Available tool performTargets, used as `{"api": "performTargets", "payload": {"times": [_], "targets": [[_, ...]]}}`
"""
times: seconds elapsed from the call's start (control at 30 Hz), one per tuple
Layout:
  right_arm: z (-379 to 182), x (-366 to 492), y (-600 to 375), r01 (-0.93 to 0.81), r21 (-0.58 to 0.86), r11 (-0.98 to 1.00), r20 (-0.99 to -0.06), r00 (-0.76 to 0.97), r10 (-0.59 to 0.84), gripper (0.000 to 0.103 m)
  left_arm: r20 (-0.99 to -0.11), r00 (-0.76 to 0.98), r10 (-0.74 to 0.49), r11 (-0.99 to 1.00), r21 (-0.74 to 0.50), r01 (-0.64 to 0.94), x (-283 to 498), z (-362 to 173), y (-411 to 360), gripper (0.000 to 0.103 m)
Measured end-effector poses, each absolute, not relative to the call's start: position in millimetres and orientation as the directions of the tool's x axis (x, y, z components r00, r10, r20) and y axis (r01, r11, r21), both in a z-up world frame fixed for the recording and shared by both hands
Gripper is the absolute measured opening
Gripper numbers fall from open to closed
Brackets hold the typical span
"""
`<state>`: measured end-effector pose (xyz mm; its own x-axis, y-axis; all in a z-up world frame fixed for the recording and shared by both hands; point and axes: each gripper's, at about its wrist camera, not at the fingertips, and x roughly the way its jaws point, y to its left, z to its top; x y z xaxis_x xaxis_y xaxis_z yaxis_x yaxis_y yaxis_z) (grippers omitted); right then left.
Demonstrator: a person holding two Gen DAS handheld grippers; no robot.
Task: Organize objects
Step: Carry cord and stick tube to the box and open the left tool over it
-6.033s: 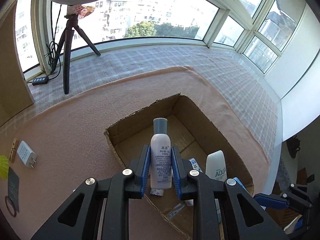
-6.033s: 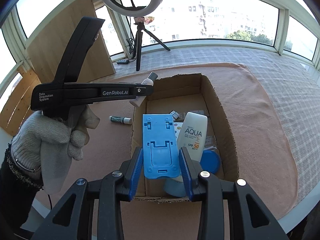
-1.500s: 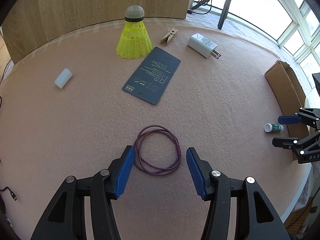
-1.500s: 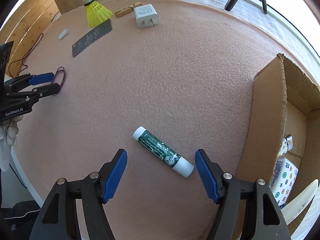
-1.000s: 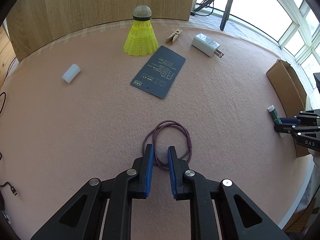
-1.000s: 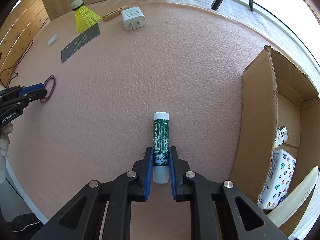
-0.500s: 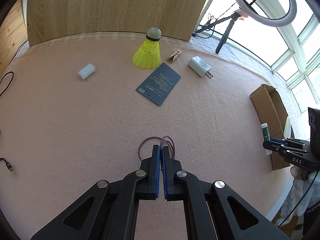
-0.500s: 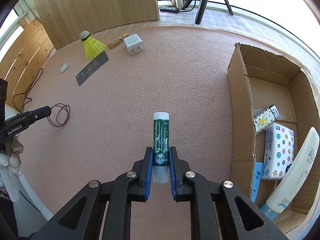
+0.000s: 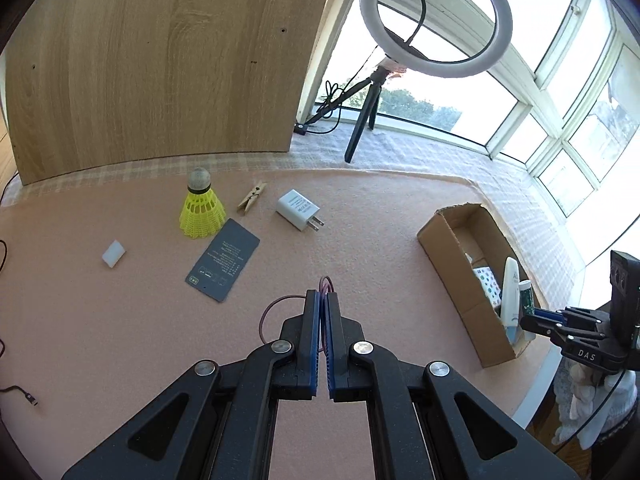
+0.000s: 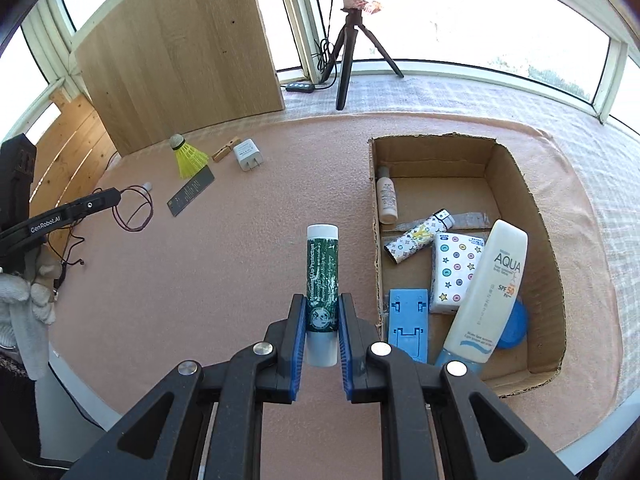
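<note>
The left claw [image 9: 323, 298] has its blue pads together, clamped on a thin purple cord loop [image 9: 269, 312]; the loop hangs out to the left of the pads and pokes up just past their tips, clear of the pink mat [image 9: 120, 320]; seen from the right wrist, the same loop [image 10: 134, 210] dangles from the tip of the left claw [image 10: 114, 196], which a gloved hand [image 10: 28, 292] carries at the far left. The right claw [image 10: 322, 308] is clamped on a green lip balm stick [image 10: 322, 276] near its white lower end, the white cap pointing ahead and away from the pads; the stick is held above the mat, just left of the cardboard box [image 10: 532, 208]. To the right of that claw the box holds a white sunscreen tube [image 10: 486, 292] leaning over a blue round lid [image 10: 516, 324], a blue plastic stand [image 10: 408, 320], a spotted tissue pack [image 10: 454, 272], a patterned lighter [image 10: 420, 236] and a small beige bottle [image 10: 387, 196]. Far ahead and left of the right claw lie a yellow shuttlecock [image 10: 188, 156], a wooden clothespin [image 10: 225, 152], a white charger plug [image 10: 248, 154] and a dark card [image 10: 191, 192]; a small white piece [image 9: 113, 253] lies left of the card in the left wrist view. Beyond the mat stand a wooden board [image 10: 176, 52] and a ring light on a tripod [image 9: 436, 20].
</note>
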<state>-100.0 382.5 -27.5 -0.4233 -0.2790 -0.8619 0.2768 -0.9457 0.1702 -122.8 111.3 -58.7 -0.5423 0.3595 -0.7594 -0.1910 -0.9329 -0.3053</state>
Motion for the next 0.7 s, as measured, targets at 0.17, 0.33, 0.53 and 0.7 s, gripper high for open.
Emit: {"api": "performTargets", "payload": {"times": [0.17, 0.33, 0.53, 0.7], "targets": [[-14.0, -95.6, 416.6, 0.211, 0.147, -0.966, -0.846, -0.48, -0.233, 0.014, -0.734, -0.533, 0.42, -0.906, -0.311, -0.287, -142.2, -40.9, 166.4, 0.002], [-10.7, -91.8, 453.2, 0.147, 0.137, -0.98, -0.843, -0.502, -0.193, 0.014, -0.715, -0.516, 0.472, -0.875, -0.309, -0.373, -161.9, -30.2, 227.1, 0.002], [-16.3, -91.8, 485.0, 0.1, 0.126, -0.987, -0.85, -0.502, -0.16, 0.014, -0.71, -0.475, 0.52, -0.838, -0.317, -0.444, -184.9, -28.2, 295.1, 0.002], [-22.1, -96.4, 498.6, 0.087, 0.119, -0.989, -0.854, -0.5, -0.147, 0.014, -0.72, -0.453, 0.527, -0.827, -0.311, -0.468, -198.8, -34.4, 339.3, 0.002]]}}
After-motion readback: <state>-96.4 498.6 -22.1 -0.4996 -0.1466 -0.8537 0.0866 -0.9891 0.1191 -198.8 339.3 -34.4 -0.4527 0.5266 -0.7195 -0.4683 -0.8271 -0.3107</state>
